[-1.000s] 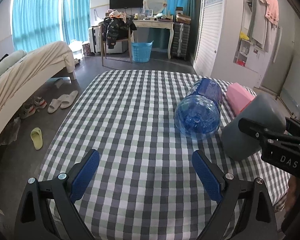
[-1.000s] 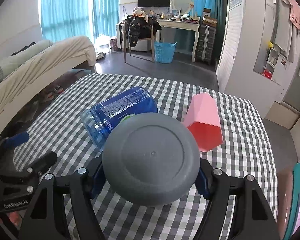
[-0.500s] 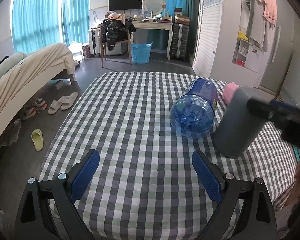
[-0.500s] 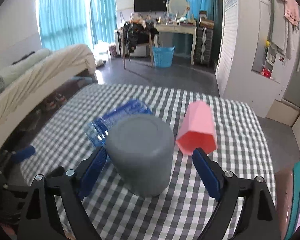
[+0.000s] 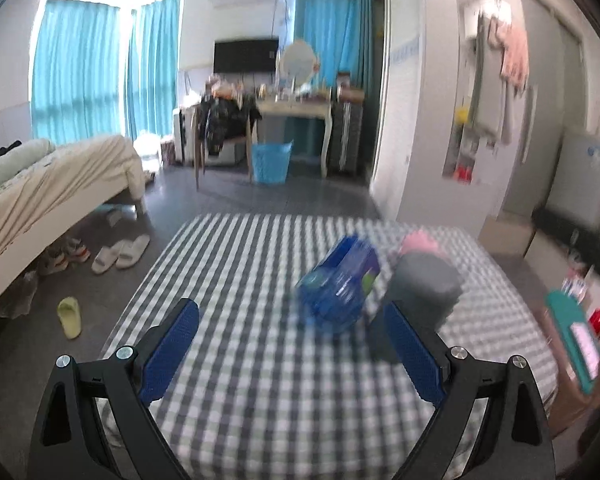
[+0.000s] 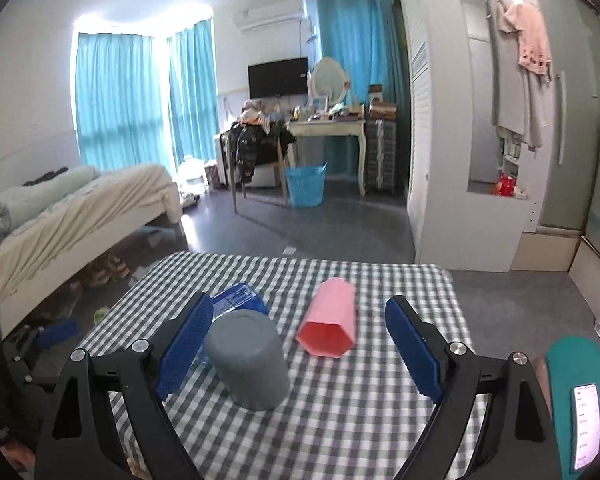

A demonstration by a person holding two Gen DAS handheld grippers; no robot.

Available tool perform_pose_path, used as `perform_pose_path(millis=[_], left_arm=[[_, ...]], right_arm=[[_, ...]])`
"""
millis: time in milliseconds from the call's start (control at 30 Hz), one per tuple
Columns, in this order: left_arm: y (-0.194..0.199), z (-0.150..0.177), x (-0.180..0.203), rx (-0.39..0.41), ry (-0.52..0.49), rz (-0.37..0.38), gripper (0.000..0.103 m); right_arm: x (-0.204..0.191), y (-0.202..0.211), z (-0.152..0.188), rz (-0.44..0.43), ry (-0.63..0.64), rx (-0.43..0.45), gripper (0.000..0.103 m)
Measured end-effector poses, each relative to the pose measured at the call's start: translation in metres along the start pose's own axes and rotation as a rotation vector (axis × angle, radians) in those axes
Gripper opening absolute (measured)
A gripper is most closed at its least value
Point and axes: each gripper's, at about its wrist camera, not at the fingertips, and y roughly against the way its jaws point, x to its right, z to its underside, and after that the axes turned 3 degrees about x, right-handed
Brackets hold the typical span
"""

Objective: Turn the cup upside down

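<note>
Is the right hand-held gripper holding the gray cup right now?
No, the right hand-held gripper is open and the gray cup stands on the checkered table by itself.

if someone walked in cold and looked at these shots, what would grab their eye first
Probably the grey cup standing mouth-down on the checkered tablecloth, just ahead of the open right gripper. Beside it lie a pink cup on its side, mouth toward the camera, and a blue bottle tipped over behind the grey cup. Beyond the table, bright turquoise curtains dominate the bedroom.
</note>
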Motion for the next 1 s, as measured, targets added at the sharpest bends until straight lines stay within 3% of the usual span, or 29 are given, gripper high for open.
perform_pose_path(millis=[300,367,400,600,1000], left_arm=[[0.033,0.014,0.019,0.134,-0.011,0.014,0.097],[0.035,0.018,0.021,0.145,-0.012,-0.006,0.103],[0.035,0.021,0.021,0.149,-0.011,-0.004,0.103],[0.036,0.027,0.026,0.14,-0.036,-0.016,0.103],[0.04,0.028,0.021,0.154,-0.008,-0.022,0.103]], right_arm=[[0.016,0.033,0.034,0.041,-0.001,0.013,0.097],[0.017,0.037,0.046,0.055,0.002,0.018,0.099],[0.018,0.037,0.051,0.063,0.002,0.02,0.103],[0.022,0.028,0.076,0.046,-0.033,-0.041,0.103],[0.017,0.029,0.078,0.066,-0.001,0.001,0.103]])
